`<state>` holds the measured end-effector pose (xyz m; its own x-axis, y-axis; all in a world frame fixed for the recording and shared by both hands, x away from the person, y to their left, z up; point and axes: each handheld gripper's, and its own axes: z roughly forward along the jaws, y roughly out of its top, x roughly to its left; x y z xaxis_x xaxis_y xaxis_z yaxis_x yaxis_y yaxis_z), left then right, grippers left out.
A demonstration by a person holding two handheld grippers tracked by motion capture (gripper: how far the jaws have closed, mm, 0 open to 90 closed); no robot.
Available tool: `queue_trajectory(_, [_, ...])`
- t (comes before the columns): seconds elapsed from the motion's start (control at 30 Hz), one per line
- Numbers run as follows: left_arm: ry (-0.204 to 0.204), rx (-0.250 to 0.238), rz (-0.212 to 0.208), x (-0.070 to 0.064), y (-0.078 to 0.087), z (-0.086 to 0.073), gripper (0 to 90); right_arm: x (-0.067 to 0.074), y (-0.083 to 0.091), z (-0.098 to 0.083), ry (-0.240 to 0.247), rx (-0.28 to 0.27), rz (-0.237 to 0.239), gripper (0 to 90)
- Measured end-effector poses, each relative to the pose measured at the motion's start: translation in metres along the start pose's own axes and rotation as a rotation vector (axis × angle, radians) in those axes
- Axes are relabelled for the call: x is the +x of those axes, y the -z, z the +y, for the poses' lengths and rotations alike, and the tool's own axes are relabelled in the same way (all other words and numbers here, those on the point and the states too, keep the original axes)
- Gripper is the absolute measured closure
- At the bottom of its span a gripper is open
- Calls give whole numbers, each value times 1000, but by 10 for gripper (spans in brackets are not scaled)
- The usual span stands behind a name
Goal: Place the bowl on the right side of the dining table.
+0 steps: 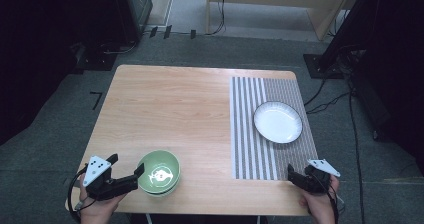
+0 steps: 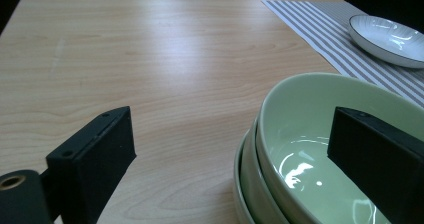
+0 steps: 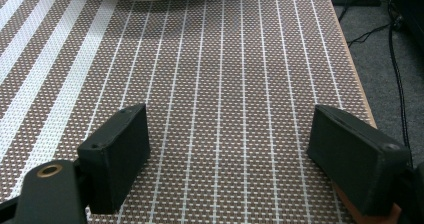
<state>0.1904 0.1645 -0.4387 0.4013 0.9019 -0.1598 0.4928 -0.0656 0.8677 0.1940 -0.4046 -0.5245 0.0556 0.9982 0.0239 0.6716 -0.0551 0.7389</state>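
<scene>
The green bowls (image 1: 159, 173) stand near the front edge of the table (image 1: 170, 104), left of the middle; in the left gripper view their lower right part is cut off by the picture edge, and it is hard to tell if the stack has two bowls or three. They are round, so they have no long axis, and their mouths face straight up. The left gripper (image 1: 127, 176) reaches toward them from the left with its fingers released and wide: one finger (image 2: 380, 159) is over the inside of the top bowl, the other (image 2: 100, 159) is outside over the bare wood, and the rim lies between them without being pressed. The right gripper (image 1: 295, 176) rests at the front end of the striped mat (image 1: 250, 129), its fingers also released with nothing between them. The white plate (image 1: 278, 122) lies on the mat farther back; in the right gripper view its rim is cut off at the top. The table is light wood, standing on a grey carpet (image 1: 50, 114) with cables (image 1: 350, 109) and dark stands around.
</scene>
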Motion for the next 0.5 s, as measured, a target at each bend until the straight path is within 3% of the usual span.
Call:
queue_trajectory(0.13, [0,7,-22,-2,-3,-3,65,0,0,0,0,0,0,161])
queue_trajectory(0.2, [-7,12,-19,-4,-5,-5,133,0,0,0,0,0,0,161])
queue_trajectory(0.33, [-29,39,-47,-9,-8,-8,163,0,0,0,1,0,0,161])
queue_trajectory(0.5, [-28,81,-55,-11,-14,-10,339,0,0,0,1,0,0,161])
